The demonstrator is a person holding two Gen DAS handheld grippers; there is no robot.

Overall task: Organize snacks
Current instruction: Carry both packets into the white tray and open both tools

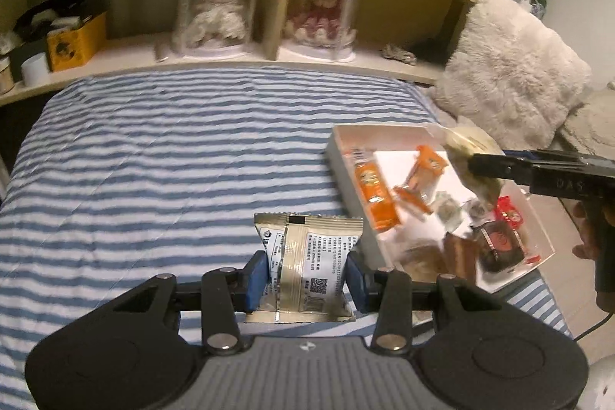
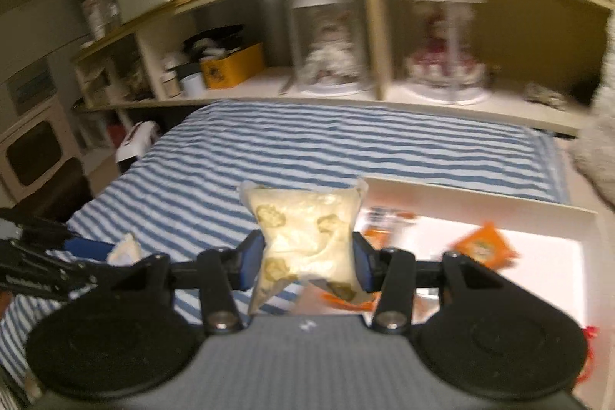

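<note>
My left gripper [image 1: 306,271] is shut on a silver-and-white snack packet [image 1: 312,268], held above the blue-striped bed just left of a white tray [image 1: 338,175]. The tray holds several snacks: an orange packet [image 1: 374,198], smaller orange packets [image 1: 424,166], a red one [image 1: 507,212] and dark brown ones [image 1: 496,244]. My right gripper [image 2: 307,260] is shut on a pale cream snack bag [image 2: 303,241] and holds it over the tray's left edge [image 2: 480,202]. In the left wrist view the right gripper [image 1: 476,166] reaches in from the right with that bag [image 1: 461,145].
A wooden headboard shelf [image 1: 230,60] runs along the far side, with two cased dolls [image 1: 215,14], a yellow box [image 1: 75,43] and cups. A fluffy white pillow [image 1: 511,68] lies at the right. The striped bedspread [image 1: 153,148] stretches to the left.
</note>
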